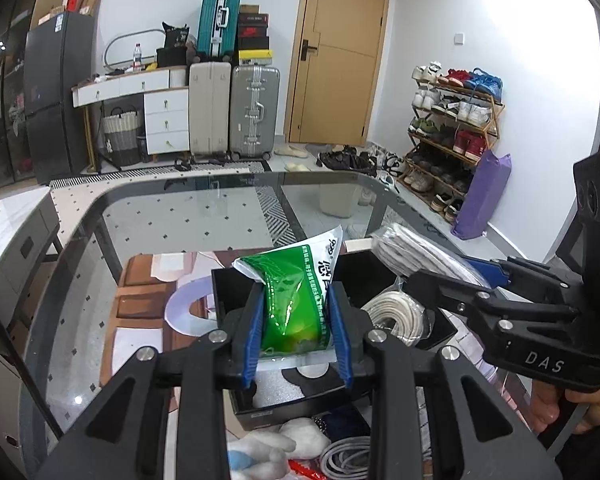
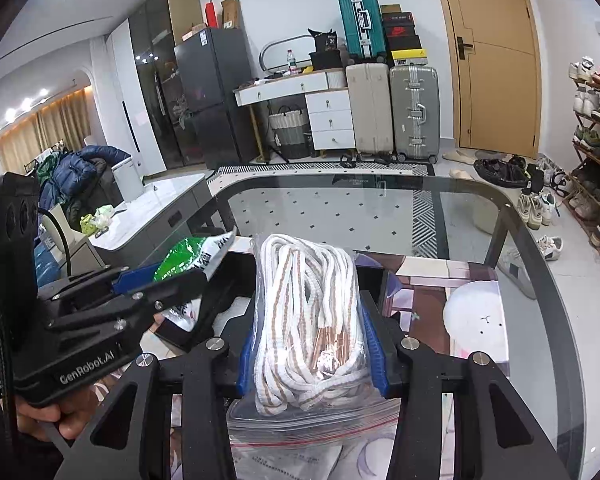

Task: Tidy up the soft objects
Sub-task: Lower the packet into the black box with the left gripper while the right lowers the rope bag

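Both loads could slip or snag on the black box's (image 1: pixel 284 408) rim above the glass table (image 1: pixel 148 216), since the right gripper (image 2: pixel 312 344) pinches only a slick zip bag of striped cord (image 2: pixel 308 304) and the left gripper (image 1: pixel 298 332) clamps a crumpled green packet (image 1: pixel 292 296), each sticking forward from between its fingers.

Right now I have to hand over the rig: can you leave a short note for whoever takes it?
Left gripper: shut on the green and white sachet pack, held above the black box.
Right gripper: shut on the zip bag of striped white cord, also in the air above the box.
Done: both picked up.
In the box: a coil of white cable.
Left: set both down; a white plush toy and a grey cable lie on the glass table.
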A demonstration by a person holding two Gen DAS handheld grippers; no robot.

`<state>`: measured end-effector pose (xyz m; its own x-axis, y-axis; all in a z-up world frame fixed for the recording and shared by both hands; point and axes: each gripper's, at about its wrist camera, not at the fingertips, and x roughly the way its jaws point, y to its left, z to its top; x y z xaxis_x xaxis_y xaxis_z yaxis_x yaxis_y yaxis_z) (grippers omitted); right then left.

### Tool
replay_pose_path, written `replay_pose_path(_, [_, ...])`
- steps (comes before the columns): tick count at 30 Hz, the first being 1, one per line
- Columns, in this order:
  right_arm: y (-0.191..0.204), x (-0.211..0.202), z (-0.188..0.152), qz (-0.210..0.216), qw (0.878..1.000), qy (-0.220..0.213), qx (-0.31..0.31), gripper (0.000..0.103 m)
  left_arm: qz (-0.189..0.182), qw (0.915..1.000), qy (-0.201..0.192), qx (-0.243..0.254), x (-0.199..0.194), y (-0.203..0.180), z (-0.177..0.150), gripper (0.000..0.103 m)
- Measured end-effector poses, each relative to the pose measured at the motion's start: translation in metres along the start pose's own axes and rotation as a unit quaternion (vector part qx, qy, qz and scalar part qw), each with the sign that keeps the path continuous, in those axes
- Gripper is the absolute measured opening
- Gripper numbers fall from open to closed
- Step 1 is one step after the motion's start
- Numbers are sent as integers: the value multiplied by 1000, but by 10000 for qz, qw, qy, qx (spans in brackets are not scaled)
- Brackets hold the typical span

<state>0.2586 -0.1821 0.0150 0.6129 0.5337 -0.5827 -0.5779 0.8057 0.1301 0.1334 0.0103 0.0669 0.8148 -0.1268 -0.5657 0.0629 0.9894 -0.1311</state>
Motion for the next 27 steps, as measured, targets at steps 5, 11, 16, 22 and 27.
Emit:
replay_pose_path(5, [0, 14, 2, -19, 9999, 86, -123, 44, 50, 9999, 138, -22, 9, 0, -3, 29])
replay_pose_path(11, [0, 24, 5, 36, 9998, 128, -165, 44, 147, 9995, 257, -89, 18, 6, -5, 29])
replay_pose_path(16, [3, 31, 5, -18, 9993, 209, -317, 44, 236, 9992, 299, -69, 22, 6, -7, 29])
replay_pose_path(22, [12, 44, -4, -82, 9966, 474, -673, 51, 272, 9990, 334, -138, 25, 8, -7, 29])
replay_pose_path(27, [12, 38, -9, -128, 9964, 367, -755, 63, 292, 9989, 329, -148, 25, 9, -7, 29])
